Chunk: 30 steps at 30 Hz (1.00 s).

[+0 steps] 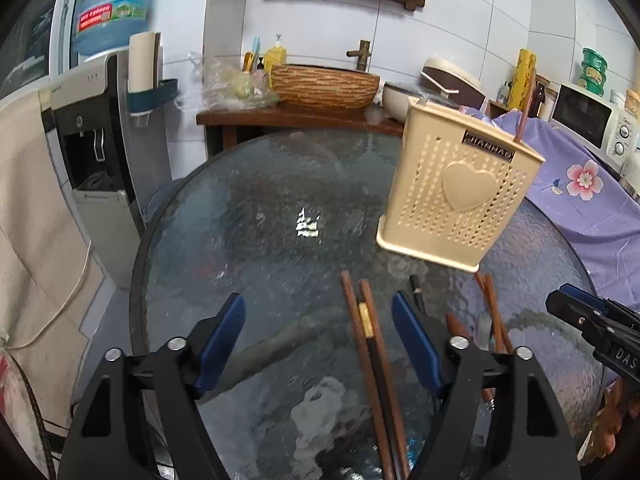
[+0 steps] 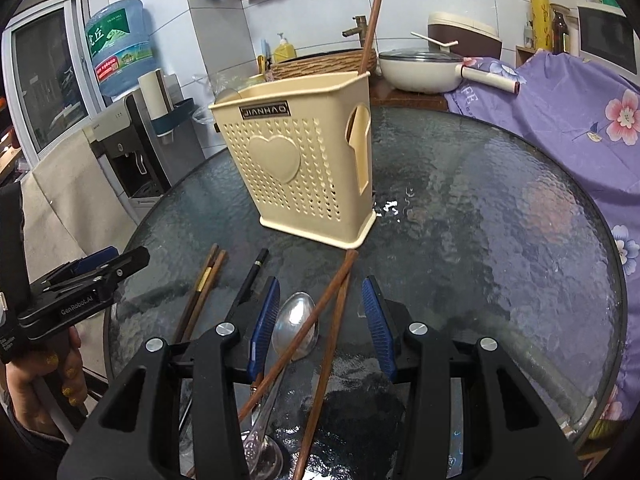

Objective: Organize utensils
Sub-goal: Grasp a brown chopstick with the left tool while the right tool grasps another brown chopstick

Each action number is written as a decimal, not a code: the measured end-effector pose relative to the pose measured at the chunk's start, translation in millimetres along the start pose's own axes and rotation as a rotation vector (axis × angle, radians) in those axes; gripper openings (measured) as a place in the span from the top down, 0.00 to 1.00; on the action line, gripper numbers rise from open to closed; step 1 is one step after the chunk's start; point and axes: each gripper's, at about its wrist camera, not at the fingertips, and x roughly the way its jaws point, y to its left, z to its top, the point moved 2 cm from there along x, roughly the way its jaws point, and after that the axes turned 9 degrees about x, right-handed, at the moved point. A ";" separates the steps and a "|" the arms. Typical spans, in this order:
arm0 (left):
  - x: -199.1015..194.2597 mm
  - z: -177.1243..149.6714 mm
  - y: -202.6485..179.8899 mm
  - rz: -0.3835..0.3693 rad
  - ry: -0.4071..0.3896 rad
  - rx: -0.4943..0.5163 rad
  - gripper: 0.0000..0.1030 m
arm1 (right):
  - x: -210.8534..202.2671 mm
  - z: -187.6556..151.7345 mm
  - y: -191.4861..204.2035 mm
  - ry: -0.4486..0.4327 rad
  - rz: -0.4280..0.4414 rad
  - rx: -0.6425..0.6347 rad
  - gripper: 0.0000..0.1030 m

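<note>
Left gripper hung open over chopsticks on the glass table — long axis roughly 12-to-6, toward right pad. Right gripper open too — straddled spoon, holder at 12.

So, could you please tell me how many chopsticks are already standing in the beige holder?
1: a brown chopstick leans out of the far right corner of the beige holder, seen from the right wrist. Shorter utensils could be hidden behind its walls.

chopsticks crossed over spoon
</note>
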 end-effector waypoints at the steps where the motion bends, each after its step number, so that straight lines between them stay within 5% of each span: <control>1: 1.1 -2.2 1.2 0.001 0.009 0.000 0.35 | 2.5 -1.7 -1.5 0.008 -0.004 0.001 0.58; 10: 16.2 -22.6 -0.7 -0.023 0.086 0.011 0.50 | 29.5 -18.3 -8.9 0.108 -0.057 0.005 0.64; 30: 34.3 -14.1 -3.7 -0.015 0.108 0.030 0.59 | 73.1 2.7 5.7 0.190 -0.013 0.079 0.85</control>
